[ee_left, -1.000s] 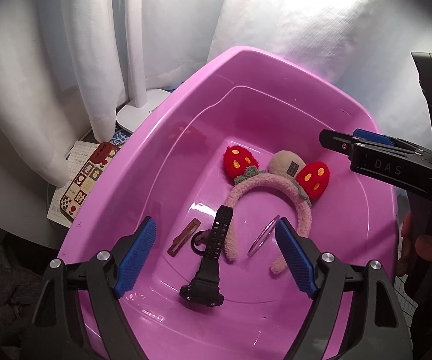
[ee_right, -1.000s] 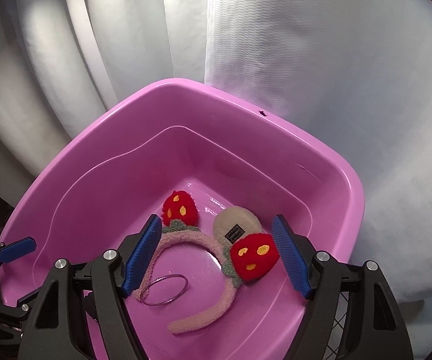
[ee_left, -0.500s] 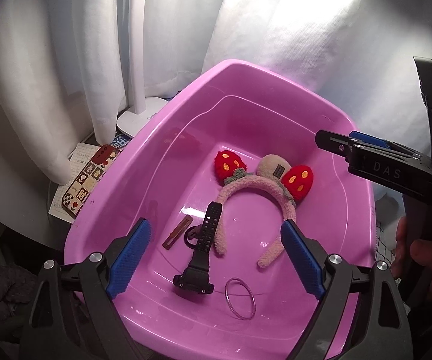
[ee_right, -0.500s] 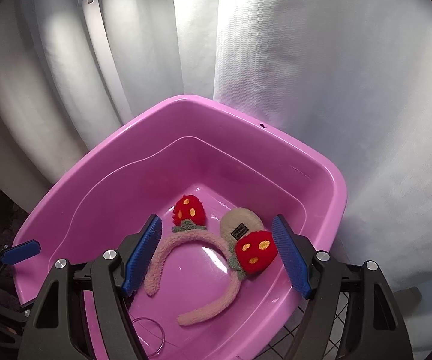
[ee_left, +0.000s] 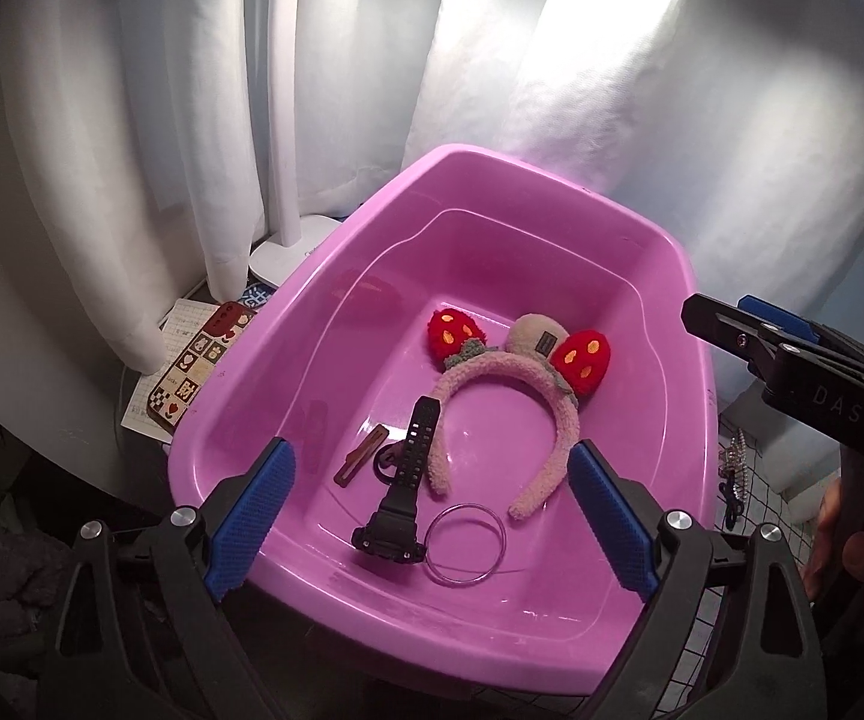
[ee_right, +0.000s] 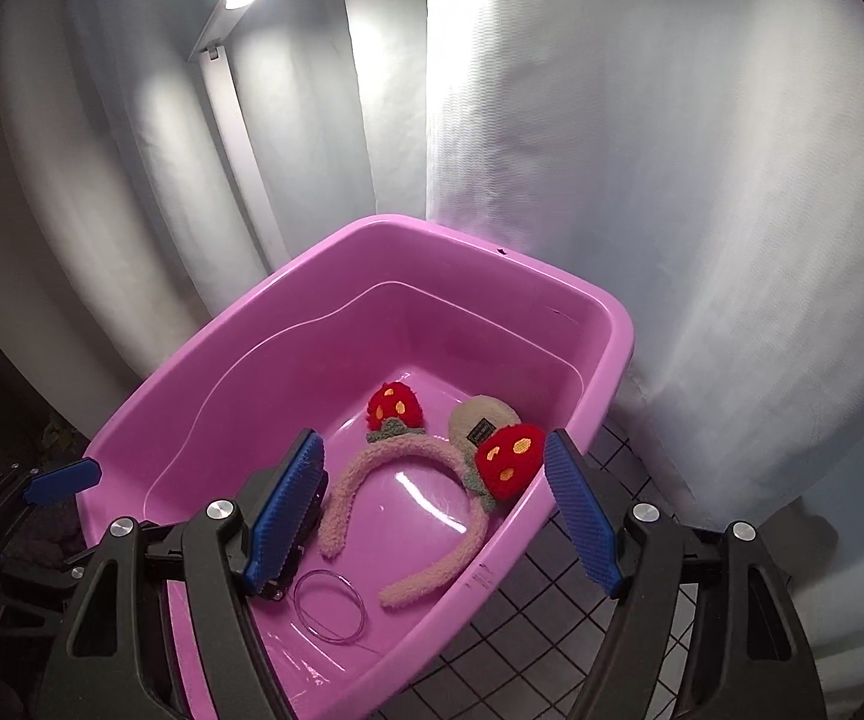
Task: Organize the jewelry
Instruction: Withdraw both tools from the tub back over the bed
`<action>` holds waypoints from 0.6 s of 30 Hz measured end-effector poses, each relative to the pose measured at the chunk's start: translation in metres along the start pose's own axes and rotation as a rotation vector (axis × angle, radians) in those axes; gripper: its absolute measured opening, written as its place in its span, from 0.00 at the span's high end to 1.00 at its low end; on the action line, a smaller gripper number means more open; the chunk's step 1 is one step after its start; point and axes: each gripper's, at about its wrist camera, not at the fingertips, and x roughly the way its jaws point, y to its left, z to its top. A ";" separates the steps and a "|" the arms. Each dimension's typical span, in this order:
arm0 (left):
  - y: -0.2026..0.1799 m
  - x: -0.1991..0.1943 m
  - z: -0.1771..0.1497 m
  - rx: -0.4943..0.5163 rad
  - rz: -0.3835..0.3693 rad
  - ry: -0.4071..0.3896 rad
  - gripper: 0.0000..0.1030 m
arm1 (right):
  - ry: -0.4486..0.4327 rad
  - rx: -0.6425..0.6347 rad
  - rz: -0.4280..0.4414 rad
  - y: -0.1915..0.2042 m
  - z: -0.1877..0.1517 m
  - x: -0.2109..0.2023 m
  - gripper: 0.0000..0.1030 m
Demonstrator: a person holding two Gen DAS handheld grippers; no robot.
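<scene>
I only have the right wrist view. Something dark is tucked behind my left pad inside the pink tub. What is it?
Observer: A black watch, lying on the floor of the tub next to the thin ring.
Operator: Anything else beyond it?
Observer: A brown hair clip lies just left of the watch strap.
Operator: Is the left hand-held gripper carrying something?
Observer: No. The left hand-held gripper holds nothing, and its jaws have just been opening wide.

Plush headband (ee_right: 408, 480) and bangle (ee_right: 330, 605) inside pink tub (ee_right: 492, 246)
</scene>
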 end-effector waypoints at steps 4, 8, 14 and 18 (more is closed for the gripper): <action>-0.008 -0.010 -0.005 0.015 0.004 -0.016 0.09 | -0.027 0.045 0.000 -0.009 -0.019 -0.025 0.29; -0.017 -0.020 -0.010 0.025 -0.001 -0.031 0.09 | -0.052 0.091 -0.021 -0.024 -0.042 -0.051 0.29; -0.037 -0.036 -0.021 0.042 -0.017 -0.050 0.09 | -0.079 0.163 -0.078 -0.058 -0.085 -0.095 0.29; -0.056 -0.050 -0.031 0.063 -0.038 -0.073 0.09 | -0.085 0.218 -0.136 -0.086 -0.121 -0.128 0.29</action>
